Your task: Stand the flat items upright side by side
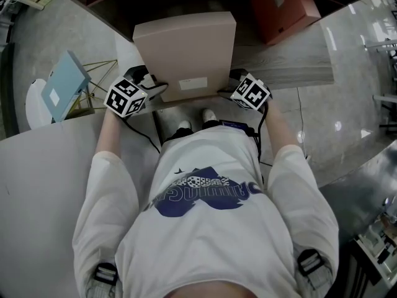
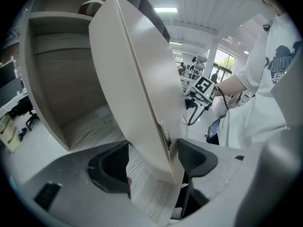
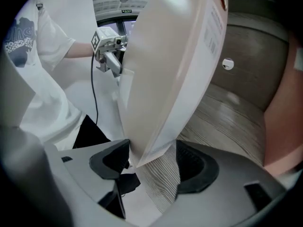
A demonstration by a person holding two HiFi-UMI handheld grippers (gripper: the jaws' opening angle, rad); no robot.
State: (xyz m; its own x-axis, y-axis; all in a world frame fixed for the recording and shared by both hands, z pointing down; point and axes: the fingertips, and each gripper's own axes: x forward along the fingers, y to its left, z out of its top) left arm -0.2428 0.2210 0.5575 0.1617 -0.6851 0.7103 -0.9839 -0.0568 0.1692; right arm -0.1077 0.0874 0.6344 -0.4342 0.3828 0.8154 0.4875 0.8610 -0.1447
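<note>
A flat beige box (image 1: 186, 54) with a white label near its lower edge rests by its near edge on the wooden shelf (image 1: 291, 67), raised at a tilt. My left gripper (image 1: 158, 90) grips its near left corner and my right gripper (image 1: 226, 90) its near right corner. In the left gripper view the box (image 2: 137, 79) rises steeply from between the jaws of the left gripper (image 2: 154, 160), and its corner fills the gap. In the right gripper view the box (image 3: 170, 70) stands likewise in the right gripper (image 3: 151, 157), with both pads against its faces.
A red box (image 1: 282, 8) lies on the shelf at the back right. A light blue flat item (image 1: 64, 84) leans in a gold wire rack at the left, on a white table (image 1: 43, 179). The shelf's wooden side wall (image 2: 52, 79) stands left of the box.
</note>
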